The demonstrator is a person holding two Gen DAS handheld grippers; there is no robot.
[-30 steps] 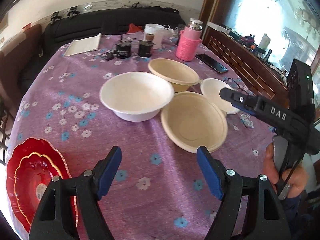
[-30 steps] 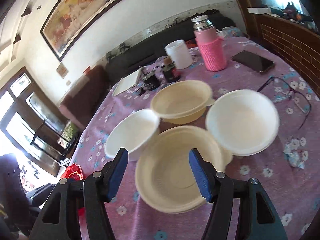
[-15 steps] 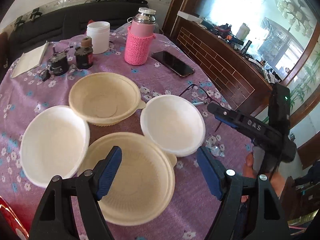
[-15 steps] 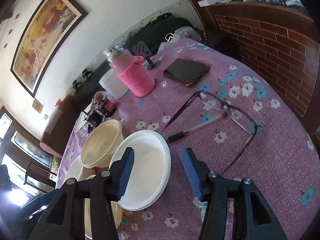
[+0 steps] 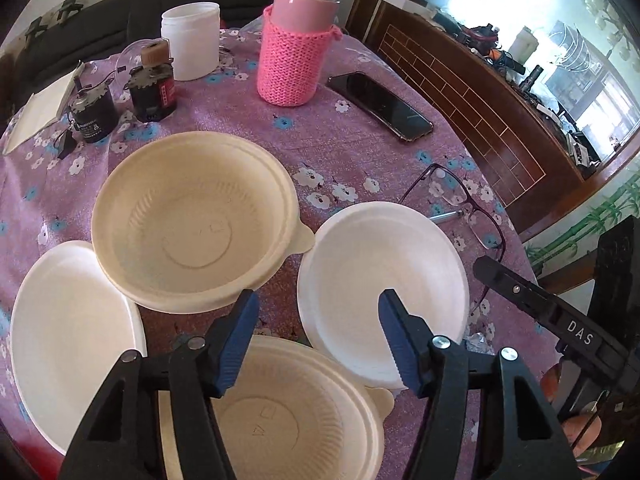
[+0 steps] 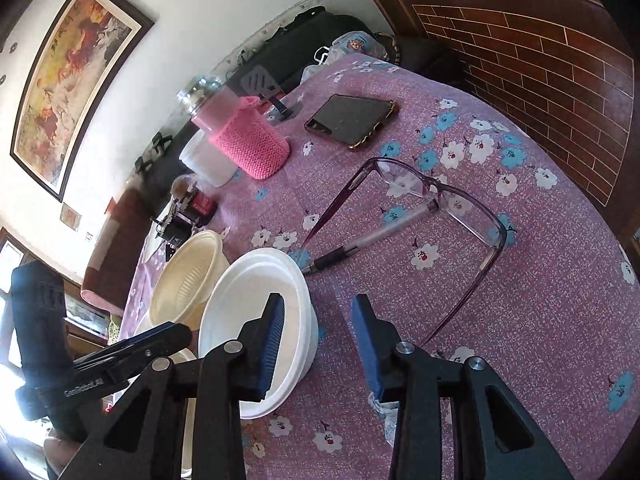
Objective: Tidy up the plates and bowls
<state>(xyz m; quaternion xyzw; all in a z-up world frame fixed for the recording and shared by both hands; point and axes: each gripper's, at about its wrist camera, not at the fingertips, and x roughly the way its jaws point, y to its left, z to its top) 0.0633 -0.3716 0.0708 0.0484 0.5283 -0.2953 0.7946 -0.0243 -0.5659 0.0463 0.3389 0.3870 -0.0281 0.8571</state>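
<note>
Two cream bowls and two white ones sit close together on the purple flowered tablecloth. One cream bowl (image 5: 192,224) is in the middle, the other cream bowl (image 5: 288,412) lies under my left gripper, and a large white bowl (image 5: 72,336) is at the left. My left gripper (image 5: 318,320) straddles the left rim of the small white bowl (image 5: 384,280); its jaws are closing and the pads stand clear of the rim. My right gripper (image 6: 320,320) straddles the opposite rim of the same small white bowl (image 6: 256,312). Its jaws are closing too, one finger inside the bowl, neither pad pressing.
Glasses (image 6: 436,200) and a pen (image 6: 376,236) lie just beyond the small white bowl. Farther back are a phone (image 5: 380,106), a pink-sleeved flask (image 5: 290,60), a white jar (image 5: 191,40) and dark little bottles (image 5: 154,84). A wooden cabinet (image 5: 500,100) borders the table on the right.
Both grippers have swung across the table to the small white bowl and come down around its rims. Both pairs of jaws have narrowed. The red plates have left the left wrist view.
</note>
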